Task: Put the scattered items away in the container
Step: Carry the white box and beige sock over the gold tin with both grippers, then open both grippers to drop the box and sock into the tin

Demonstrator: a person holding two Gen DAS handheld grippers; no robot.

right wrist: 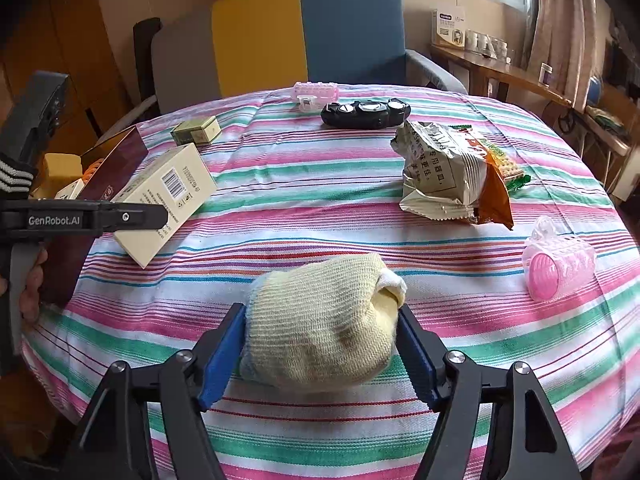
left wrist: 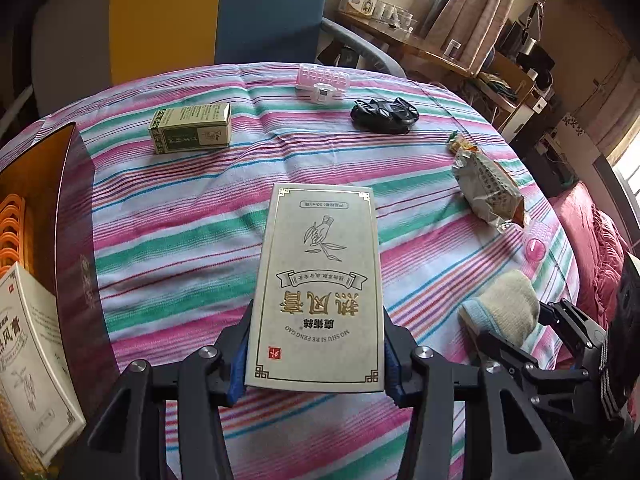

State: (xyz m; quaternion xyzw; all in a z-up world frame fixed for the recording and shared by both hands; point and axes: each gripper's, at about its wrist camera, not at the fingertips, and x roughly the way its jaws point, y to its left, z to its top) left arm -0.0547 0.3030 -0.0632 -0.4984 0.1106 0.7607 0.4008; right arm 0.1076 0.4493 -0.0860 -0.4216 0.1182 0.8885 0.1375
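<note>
My left gripper (left wrist: 316, 360) is shut on a flat cream box with gold lettering (left wrist: 320, 292), its blue pads against the box's two long sides. In the right wrist view this box (right wrist: 168, 200) sits tilted beside the container. A rolled pale yellow sock (right wrist: 320, 320) lies on the striped cloth with my right gripper (right wrist: 322, 356) shut on it, one pad on each side. The container, a dark maroon box (left wrist: 76, 220), stands open at the left with orange items and another cream box inside.
Scattered on the striped cloth (right wrist: 320, 184) are a small green box (left wrist: 192, 128), a pink hair roller (left wrist: 322, 82), a black gadget (left wrist: 384, 114), a crumpled snack packet (right wrist: 452, 172) and a second pink roller (right wrist: 558, 266). Chairs and a cluttered wooden shelf stand behind the table.
</note>
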